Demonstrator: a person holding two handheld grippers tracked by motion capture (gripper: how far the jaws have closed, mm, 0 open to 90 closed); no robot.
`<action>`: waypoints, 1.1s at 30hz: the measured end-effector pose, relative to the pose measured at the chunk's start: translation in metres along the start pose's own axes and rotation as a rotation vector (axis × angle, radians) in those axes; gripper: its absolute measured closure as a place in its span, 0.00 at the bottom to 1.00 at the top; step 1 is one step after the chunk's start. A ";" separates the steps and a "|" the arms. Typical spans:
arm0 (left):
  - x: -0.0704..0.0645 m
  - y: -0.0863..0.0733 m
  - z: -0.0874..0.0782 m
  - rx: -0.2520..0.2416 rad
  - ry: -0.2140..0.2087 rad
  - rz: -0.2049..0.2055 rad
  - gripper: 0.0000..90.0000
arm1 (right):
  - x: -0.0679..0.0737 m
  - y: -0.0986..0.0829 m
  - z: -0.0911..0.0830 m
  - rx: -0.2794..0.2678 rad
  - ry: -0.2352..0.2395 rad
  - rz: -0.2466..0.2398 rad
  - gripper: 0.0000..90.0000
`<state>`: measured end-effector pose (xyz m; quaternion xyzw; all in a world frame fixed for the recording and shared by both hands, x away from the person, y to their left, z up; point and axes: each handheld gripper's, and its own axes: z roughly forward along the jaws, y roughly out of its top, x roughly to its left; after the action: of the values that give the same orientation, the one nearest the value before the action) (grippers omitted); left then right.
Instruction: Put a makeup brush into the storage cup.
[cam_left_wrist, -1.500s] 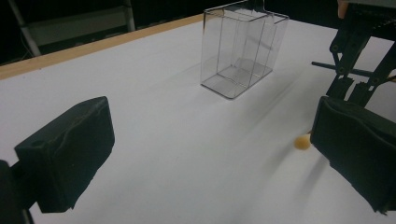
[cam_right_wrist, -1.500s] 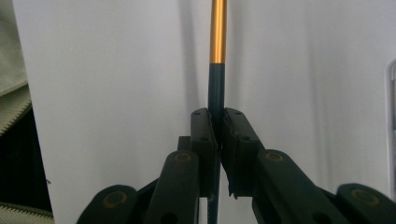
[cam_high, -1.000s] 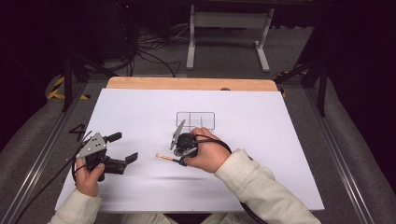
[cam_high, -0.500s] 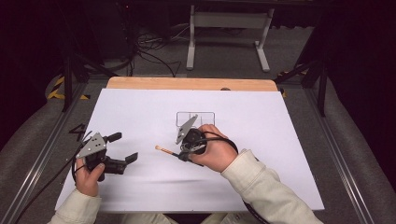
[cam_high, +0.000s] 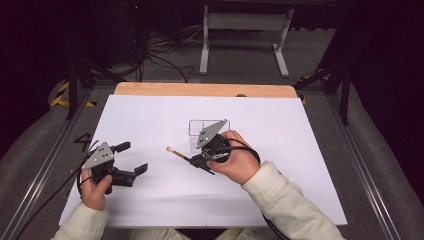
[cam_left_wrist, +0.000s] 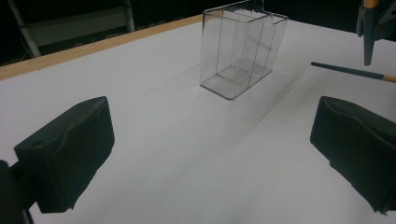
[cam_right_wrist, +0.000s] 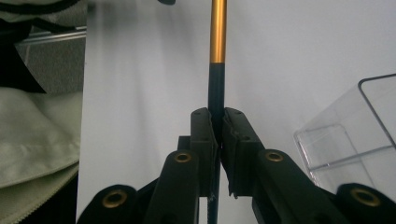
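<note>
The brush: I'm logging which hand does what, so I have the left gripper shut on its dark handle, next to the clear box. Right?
Not quite. The right gripper is the one shut on the brush, as the right gripper view shows. The left gripper is open with nothing between its jaws. The clear box does stand close by.

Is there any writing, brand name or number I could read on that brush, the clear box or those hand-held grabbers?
None: no readable word, number or sign stands on the brush, the clear box, the left gripper or the right gripper. The yellow and black stripes at the floor's far left carry no text.
</note>
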<state>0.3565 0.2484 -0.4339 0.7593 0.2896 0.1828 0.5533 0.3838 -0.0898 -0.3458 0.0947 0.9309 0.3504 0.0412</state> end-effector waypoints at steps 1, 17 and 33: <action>0.000 0.000 0.000 -0.001 -0.001 -0.002 0.01 | 0.000 -0.002 -0.001 -0.025 -0.001 0.005 0.92; 0.000 0.000 0.001 0.004 -0.003 -0.003 0.01 | -0.002 -0.016 -0.016 -0.263 -0.022 0.038 0.92; 0.000 0.000 0.001 0.006 -0.001 -0.004 0.01 | -0.005 -0.029 -0.022 -0.428 -0.046 0.042 0.92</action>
<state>0.3568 0.2478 -0.4342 0.7604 0.2912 0.1804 0.5517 0.3813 -0.1265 -0.3487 0.1110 0.8320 0.5384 0.0743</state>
